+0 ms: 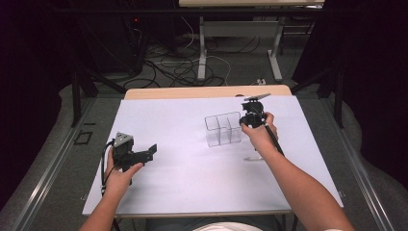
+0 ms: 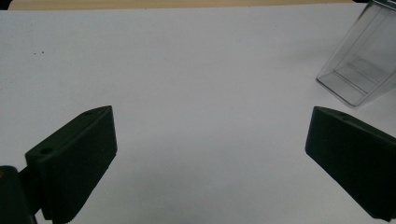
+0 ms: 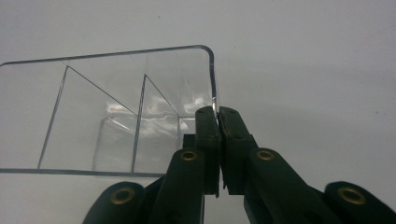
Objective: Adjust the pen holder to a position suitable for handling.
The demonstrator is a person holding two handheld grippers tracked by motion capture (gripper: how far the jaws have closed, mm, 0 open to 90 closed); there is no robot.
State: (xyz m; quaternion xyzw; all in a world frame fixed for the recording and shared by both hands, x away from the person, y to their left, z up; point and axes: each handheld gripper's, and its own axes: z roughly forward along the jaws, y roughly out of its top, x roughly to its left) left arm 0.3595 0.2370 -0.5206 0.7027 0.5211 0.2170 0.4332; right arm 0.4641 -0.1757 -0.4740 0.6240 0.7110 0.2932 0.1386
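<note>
My right gripper (image 3: 218, 112) pinches the clear organizer (image 3: 107, 112) wall at its 3 o'clock edge; light, rigid, slippery plastic.

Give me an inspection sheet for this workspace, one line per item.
Surface: white sheet over a wooden table.
Job's things: clear organizer with three compartments, upright, nothing in it.
Clutter: small clear piece beside the right forearm; too faint to name.
Grippers: right gripper shut on the organizer's side wall; left gripper open, nothing between its jaws.
Cables: tangle of cables on the floor beyond the table.
Surroundings: second table's legs, dark curtains.
</note>
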